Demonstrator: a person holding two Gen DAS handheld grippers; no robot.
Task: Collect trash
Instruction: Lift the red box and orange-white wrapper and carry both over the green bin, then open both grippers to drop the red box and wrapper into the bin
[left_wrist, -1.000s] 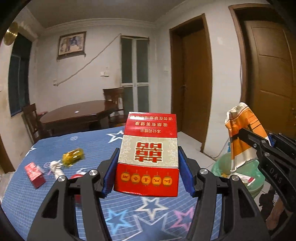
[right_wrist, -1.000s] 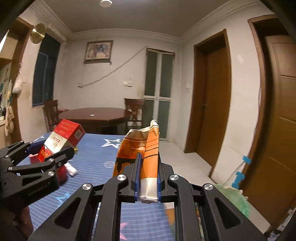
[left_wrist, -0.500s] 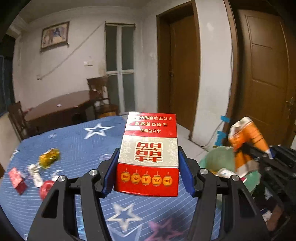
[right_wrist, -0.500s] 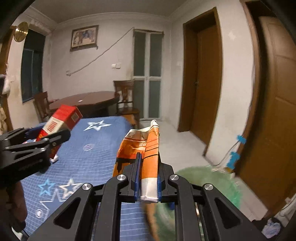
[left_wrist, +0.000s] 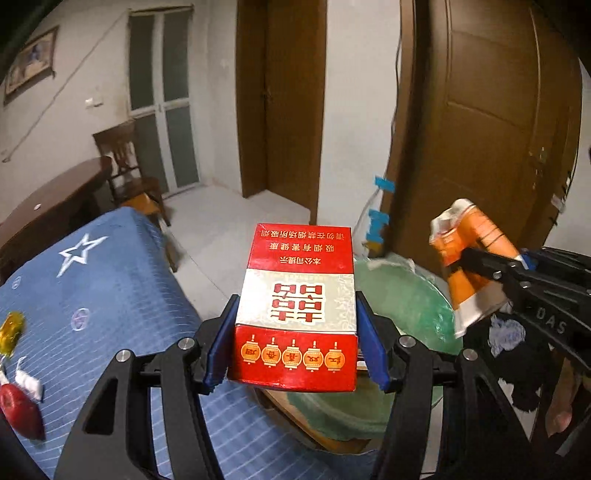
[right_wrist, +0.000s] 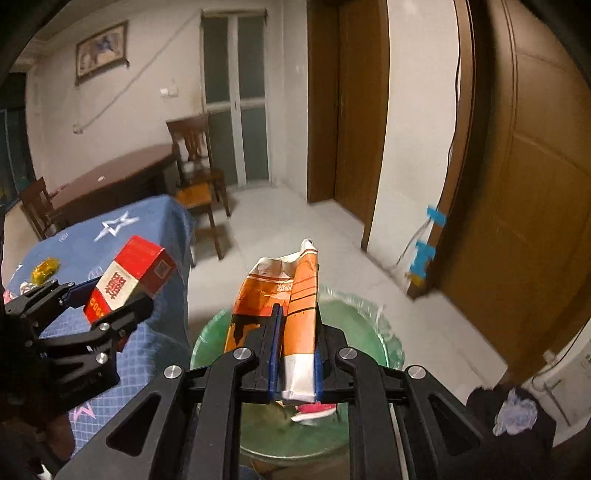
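Red box (left_wrist: 295, 314) clamped in left gripper (left_wrist: 293, 350), orange carton (right_wrist: 291, 325) in right gripper (right_wrist: 295, 363), both held over green-lined bin (right_wrist: 369, 332) at frame btm, not yet dropped; wrappers (left_wrist: 14, 369) left on blue cloth (left_wrist: 110, 295), lower left.

1. One red-and-white cardboard cigarette box (left_wrist: 295, 314).
2. One crumpled orange-and-white carton (right_wrist: 284, 317).
3. One green bag-lined trash bin (right_wrist: 358, 325).
4. Two black two-finger grippers: left (left_wrist: 295, 347), right (right_wrist: 295, 369).
5. One yellow foil wrapper (left_wrist: 11, 328).
6. One blue star-patterned tablecloth (left_wrist: 110, 295).
7. Two brown wooden chairs (right_wrist: 195, 155), (right_wrist: 37, 206).
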